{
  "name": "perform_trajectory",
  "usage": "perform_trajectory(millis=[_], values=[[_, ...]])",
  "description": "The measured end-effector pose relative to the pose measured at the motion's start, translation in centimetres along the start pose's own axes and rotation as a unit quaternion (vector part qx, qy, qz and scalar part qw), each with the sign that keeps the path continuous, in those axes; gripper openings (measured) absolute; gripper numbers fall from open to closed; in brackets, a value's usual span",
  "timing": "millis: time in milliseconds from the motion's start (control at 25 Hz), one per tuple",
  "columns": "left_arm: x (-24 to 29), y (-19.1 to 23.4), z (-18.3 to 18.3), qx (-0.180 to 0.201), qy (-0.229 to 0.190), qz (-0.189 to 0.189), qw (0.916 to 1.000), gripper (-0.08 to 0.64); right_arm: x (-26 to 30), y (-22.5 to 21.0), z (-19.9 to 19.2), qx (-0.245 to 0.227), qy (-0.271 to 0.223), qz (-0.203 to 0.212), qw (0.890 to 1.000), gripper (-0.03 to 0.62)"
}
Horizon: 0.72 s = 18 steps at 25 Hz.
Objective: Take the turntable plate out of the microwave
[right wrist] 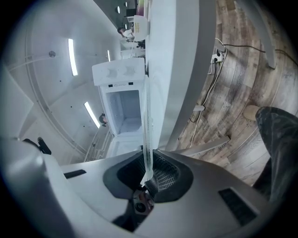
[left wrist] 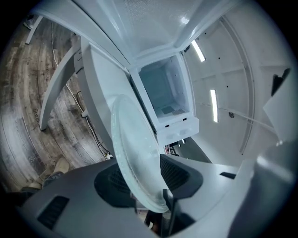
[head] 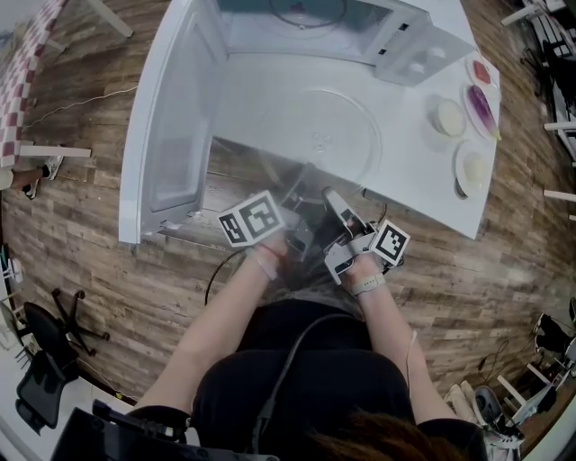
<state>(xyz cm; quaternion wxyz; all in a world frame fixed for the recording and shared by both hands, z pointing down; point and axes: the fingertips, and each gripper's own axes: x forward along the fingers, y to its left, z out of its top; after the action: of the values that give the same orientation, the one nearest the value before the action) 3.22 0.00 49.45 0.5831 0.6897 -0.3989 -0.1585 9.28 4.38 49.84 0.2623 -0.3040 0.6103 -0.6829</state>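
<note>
Turntable plate [head: 319,135], a clear round glass disc with a raised rim and faint rings, sat outside the microwave [head: 315,27], over the white table [head: 423,194] just in front of the oven's open mouth. Whether it rested on the tabletop could not be told. Its near edge reached past the table's front edge, towards the person.

The right gripper [head: 335,205] had its jaws closed onto that near rim, with the glass pinched edge-on between the pads [right wrist: 153,179]. The left gripper [head: 295,200] stood beside it with its jaws spread wide. The plate's rim [left wrist: 135,153] sat between them, but the pads did not press on it.

The microwave door [head: 175,126] hung open to the left. Three small dishes [head: 450,117] holding something pale or purple sat on the table's right side. Below was a floor [head: 117,288] of worn wooden planks, with a dark cable [head: 216,275] looping across it and a black office chair [head: 45,356] at lower left.
</note>
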Motion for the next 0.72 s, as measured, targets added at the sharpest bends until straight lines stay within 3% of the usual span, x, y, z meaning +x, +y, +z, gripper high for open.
perform_trajectory(millis=[480, 720], values=[[-0.7, 0.4, -2.3, 0.037, 0.058, 0.039, 0.9969, 0.184, 0.5, -0.5, 1.4, -0.005, -0.014, -0.005, 1.000, 0.049], [-1.0, 0.8, -4.2, -0.038, 0.069, 0.029, 0.9965, 0.184, 0.3, -0.6, 2.0, -0.002, -0.023, -0.004, 1.000, 0.049]])
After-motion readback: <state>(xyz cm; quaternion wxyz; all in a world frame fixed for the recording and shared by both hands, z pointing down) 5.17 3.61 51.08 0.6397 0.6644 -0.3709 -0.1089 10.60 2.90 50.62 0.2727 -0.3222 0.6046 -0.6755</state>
